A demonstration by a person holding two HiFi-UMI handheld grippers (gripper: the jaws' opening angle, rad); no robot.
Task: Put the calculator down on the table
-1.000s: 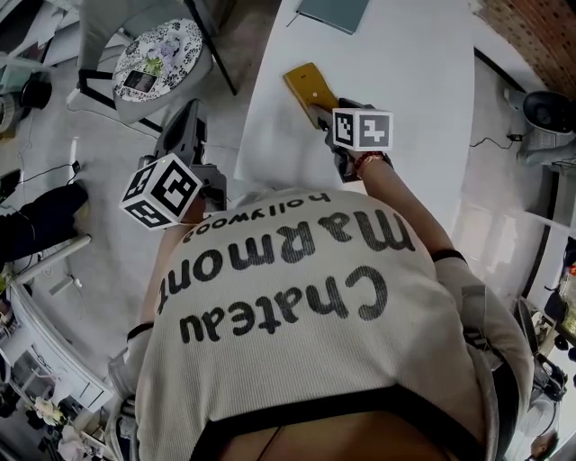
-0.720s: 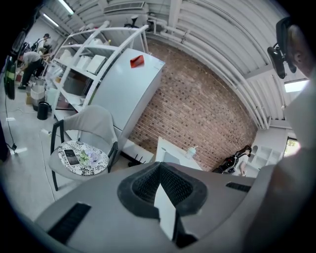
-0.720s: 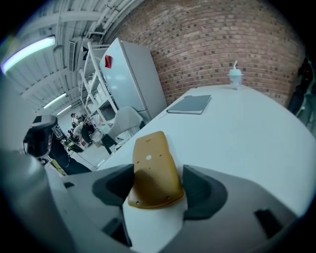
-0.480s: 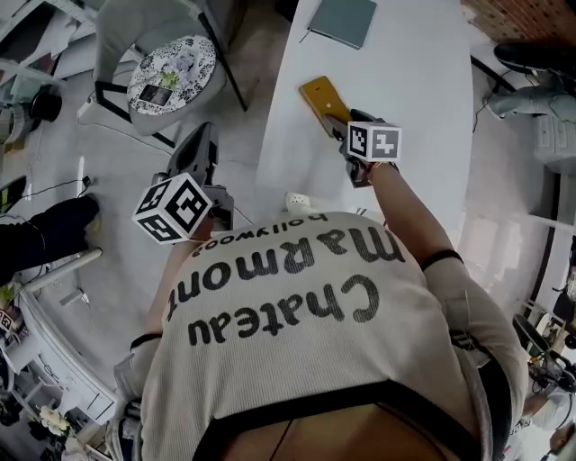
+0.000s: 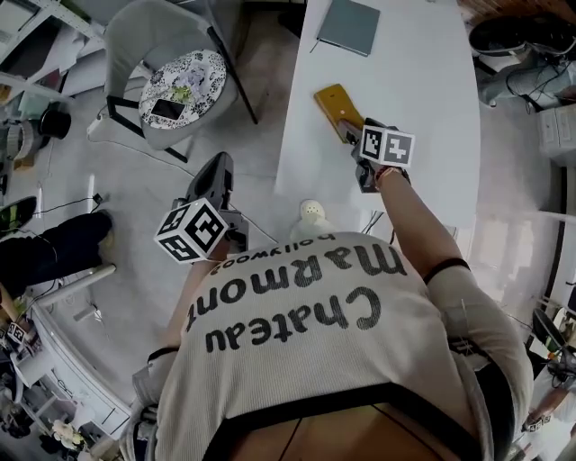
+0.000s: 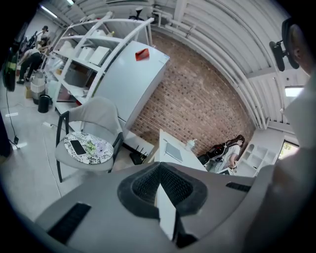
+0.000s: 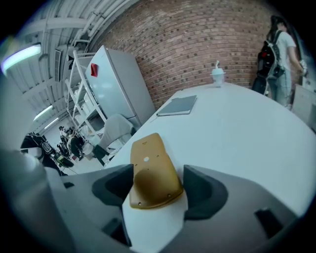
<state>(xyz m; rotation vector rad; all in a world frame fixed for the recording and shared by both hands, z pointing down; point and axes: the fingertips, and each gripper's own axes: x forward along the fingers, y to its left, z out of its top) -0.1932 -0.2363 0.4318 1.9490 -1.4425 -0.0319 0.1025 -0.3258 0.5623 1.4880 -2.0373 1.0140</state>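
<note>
- While the right arm stretches forward from the shoulder over the white table (image 5: 423,81) in the head view, the right gripper (image 5: 356,135) tilts down at the near end of the yellow calculator (image 5: 336,103). The calculator lies flat near the table's left edge, with a grey notebook (image 5: 349,25) well beyond it.
- Same view: the left arm is bent and holds the left gripper (image 5: 219,171) off the table, out over the floor. It's aimed toward a chair (image 5: 148,31) with a patterned cushion.
- Left gripper view: the left gripper (image 6: 159,185) has its pads pressed together, with nothing between them. The chair (image 6: 96,116) is off to the left and the table (image 6: 167,141) is ahead.
- Right gripper view: the right gripper (image 7: 159,190) has its jaws spread wide. The calculator (image 7: 150,170) lies back-up on the table (image 7: 237,133) between them and isn't pinched. Bare table shows between it and the right pad. The left pad sits just beside its edge, and I can't tell if they touch.
</note>
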